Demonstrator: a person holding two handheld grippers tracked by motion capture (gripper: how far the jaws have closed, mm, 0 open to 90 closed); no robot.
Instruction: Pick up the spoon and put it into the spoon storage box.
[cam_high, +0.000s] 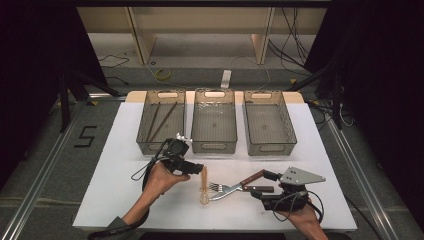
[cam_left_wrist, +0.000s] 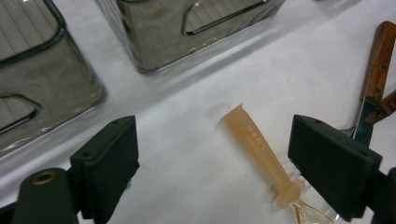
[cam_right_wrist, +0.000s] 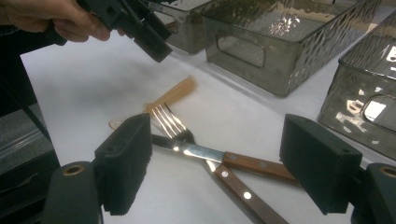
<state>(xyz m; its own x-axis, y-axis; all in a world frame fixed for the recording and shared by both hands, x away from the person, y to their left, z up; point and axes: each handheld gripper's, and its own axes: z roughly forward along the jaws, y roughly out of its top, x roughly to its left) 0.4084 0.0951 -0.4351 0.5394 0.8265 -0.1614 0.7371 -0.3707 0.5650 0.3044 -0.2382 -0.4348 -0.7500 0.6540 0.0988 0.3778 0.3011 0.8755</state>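
counter: white-covered rectangular counter (cam_high: 125, 200); a black "5" is marked on the grey floor at its left.
bins: three smoky clear plastic bins with cut-out handles stand in a row at the far side. the left bin (cam_high: 161, 121) holds two thin brown sticks (cam_high: 161, 120); whether they are chopsticks is hard to tell.
left tool: black two-jaw left tool (cam_left_wrist: 215, 158), jaws released and wide, straddling the spoon handle without touching it.
right tool: black right tool (cam_right_wrist: 219, 163) with a grey three-cornered plate, jaws spread, nothing gripped; the cutlery lies beyond them.
cutlery: steel fork with a wooden riveted handle (cam_right_wrist: 187, 140) crossed with a wooden-handled knife (cam_right_wrist: 243, 165), touching near the centre front of the counter.
spoon: translucent peach plastic spoon (cam_left_wrist: 261, 149) lying flat just left of the fork; raised letters on the handle read roughly "lusn". its bowl is cut off at the left gripper view's lower edge.
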